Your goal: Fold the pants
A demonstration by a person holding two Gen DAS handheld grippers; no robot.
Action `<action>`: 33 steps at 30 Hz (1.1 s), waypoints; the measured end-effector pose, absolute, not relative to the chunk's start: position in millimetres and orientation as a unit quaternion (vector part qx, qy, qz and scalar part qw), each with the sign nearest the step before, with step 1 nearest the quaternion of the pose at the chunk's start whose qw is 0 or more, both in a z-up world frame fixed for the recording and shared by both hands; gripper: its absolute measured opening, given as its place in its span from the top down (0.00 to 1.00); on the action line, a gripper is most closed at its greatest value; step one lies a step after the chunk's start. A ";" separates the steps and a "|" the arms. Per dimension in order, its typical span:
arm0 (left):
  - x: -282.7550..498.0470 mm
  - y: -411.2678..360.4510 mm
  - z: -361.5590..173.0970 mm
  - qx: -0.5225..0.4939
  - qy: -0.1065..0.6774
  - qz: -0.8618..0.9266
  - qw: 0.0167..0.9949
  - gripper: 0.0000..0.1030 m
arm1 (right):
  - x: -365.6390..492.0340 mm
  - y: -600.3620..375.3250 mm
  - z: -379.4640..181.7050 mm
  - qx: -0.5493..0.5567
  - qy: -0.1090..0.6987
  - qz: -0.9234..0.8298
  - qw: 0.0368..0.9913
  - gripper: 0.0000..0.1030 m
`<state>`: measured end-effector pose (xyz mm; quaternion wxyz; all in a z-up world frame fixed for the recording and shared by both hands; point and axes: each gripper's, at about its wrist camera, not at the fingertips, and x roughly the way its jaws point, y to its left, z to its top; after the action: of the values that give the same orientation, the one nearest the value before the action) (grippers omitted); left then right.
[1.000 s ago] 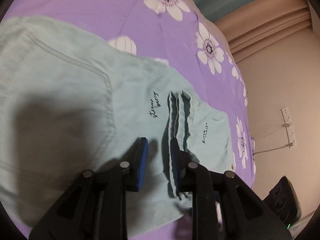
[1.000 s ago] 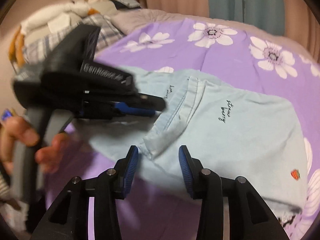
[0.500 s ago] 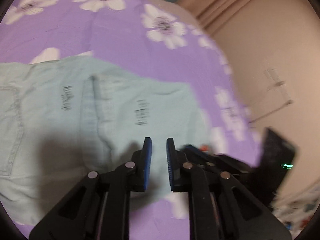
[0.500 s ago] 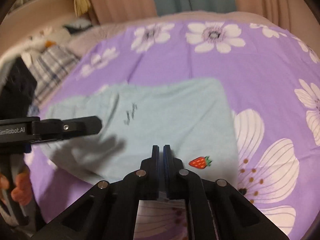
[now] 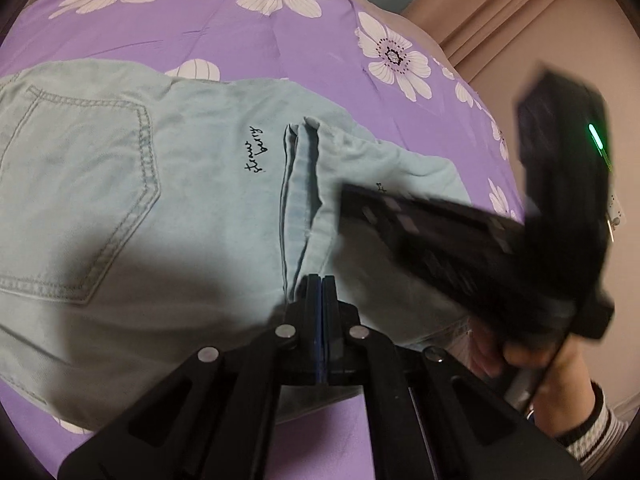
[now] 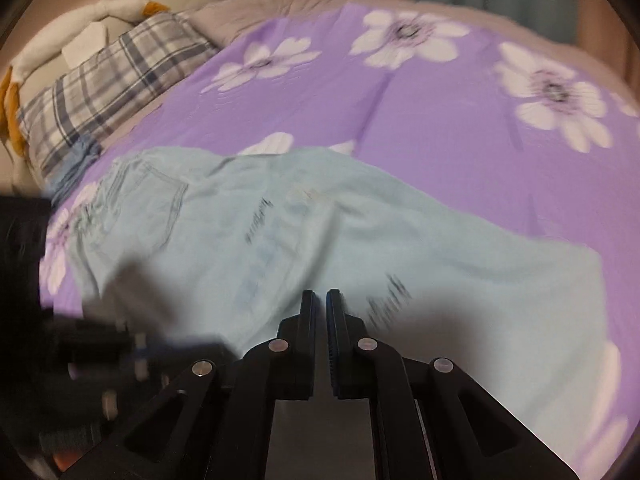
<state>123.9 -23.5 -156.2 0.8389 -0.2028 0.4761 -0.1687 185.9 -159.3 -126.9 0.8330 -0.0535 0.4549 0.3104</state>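
From my left wrist camera, the light blue jeans (image 5: 168, 200) lie on the bed's purple flowered bedspread (image 5: 248, 36), back pocket (image 5: 80, 196) up, with the hems (image 5: 300, 184) of the legs doubled back over the seat area. So I judge one lengthwise fold and one fold of the legs toward the waist are already in. My left tool (image 5: 321, 280) is clenched, its pads pressed together right at the near end of those hem edges; whether any cloth is pinched between them I cannot tell. The right tool (image 5: 440, 232) crosses the frame as a dark blur over the right part of the jeans, held by my right hand (image 5: 532, 356).

From my right wrist camera, blurred by motion, the jeans (image 6: 320, 240) spread across the bedspread (image 6: 400, 104), with a plaid pillow (image 6: 108, 88) and a plush toy (image 6: 100, 12) beyond at the left. The right tool (image 6: 321, 300) is nearly closed, a thin slit between its pads, and I see nothing held in it. What remains, I think, is one more fold to make a compact bundle, then smoothing.
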 end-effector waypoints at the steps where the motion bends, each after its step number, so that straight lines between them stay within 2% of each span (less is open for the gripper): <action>1: 123.8 -22.4 -156.7 -0.204 0.477 -0.167 0.838 0.98 | 191.5 -152.5 -126.9 -0.050 0.458 0.313 0.831 0.93; 9: 119.9 -20.3 -155.8 -0.214 0.477 -0.164 0.837 0.97 | 198.9 -151.5 -128.6 0.009 0.471 0.301 0.829 0.94; 13: 118.5 -22.8 -154.9 -0.205 0.475 -0.161 0.840 0.97 | 166.8 -156.2 -114.9 -0.014 0.441 0.326 0.836 0.94; 18: 113.9 -21.0 -155.1 -0.204 0.474 -0.153 0.843 0.96 | 157.4 -146.1 -136.3 -0.046 0.458 0.325 0.826 0.93; 21: 109.2 -17.4 -151.9 -0.204 0.476 -0.145 0.843 0.90 | 164.7 -153.8 -136.1 0.003 0.476 0.322 0.818 0.93; 22: 107.4 -15.8 -151.2 -0.203 0.479 -0.140 0.842 0.83 | 165.8 -155.1 -135.8 0.013 0.481 0.321 0.816 0.93; 27: 93.6 -8.0 -148.2 -0.206 0.480 -0.136 0.842 0.83 | 148.7 -179.8 -111.6 0.030 0.456 0.299 0.838 0.93; 30: 86.4 -3.2 -146.5 -0.213 0.481 -0.132 0.840 0.83 | 141.5 -204.6 -105.1 0.043 0.449 0.261 0.853 0.89; 33: 75.7 1.9 -142.3 -0.216 0.475 -0.129 0.843 0.81 | 130.2 -219.3 -116.1 0.035 0.460 0.234 0.856 0.77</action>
<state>75.7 1.9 -142.3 0.8429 -0.2163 0.4754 -0.1293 130.2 -219.3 -116.1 0.8557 0.0348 0.4601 0.2342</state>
